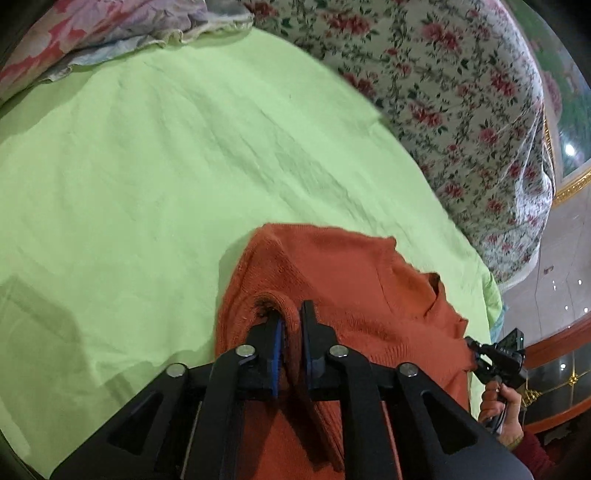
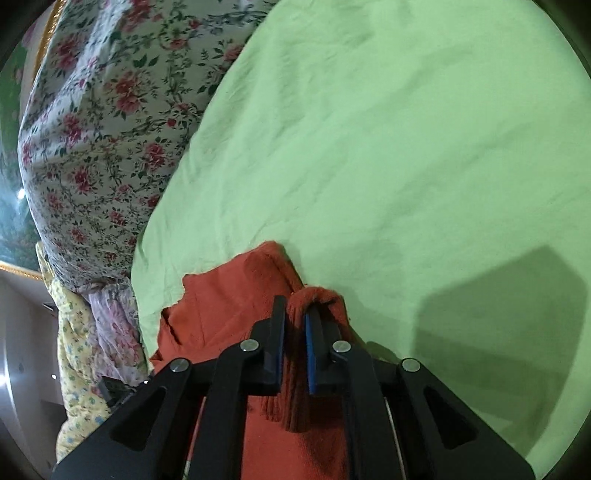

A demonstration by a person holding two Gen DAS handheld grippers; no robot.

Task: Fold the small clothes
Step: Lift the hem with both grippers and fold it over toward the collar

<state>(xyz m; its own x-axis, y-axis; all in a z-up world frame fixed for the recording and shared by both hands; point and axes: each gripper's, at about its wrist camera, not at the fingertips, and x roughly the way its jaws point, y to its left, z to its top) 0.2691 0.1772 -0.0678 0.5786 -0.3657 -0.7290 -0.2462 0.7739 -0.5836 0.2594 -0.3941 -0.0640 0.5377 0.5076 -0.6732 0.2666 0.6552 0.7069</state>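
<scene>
An orange knitted sweater [image 1: 351, 280] lies on a light green sheet [image 1: 166, 166], bunched toward the near edge. My left gripper [image 1: 291, 314] is shut on a fold of the sweater, which wraps over one finger. In the right wrist view the same sweater [image 2: 229, 295] shows, and my right gripper [image 2: 295, 314] is shut on another bunched edge of it, knit hanging down between the pads. The right gripper also shows at the right of the left wrist view [image 1: 495, 358], held in a hand.
A floral quilt [image 1: 461, 110] is heaped along one side of the green sheet and shows in the right wrist view [image 2: 103, 129]. A pink flowered cloth [image 1: 92, 33] lies at the far corner. A yellow patterned cloth [image 2: 77, 369] hangs at the bed's edge.
</scene>
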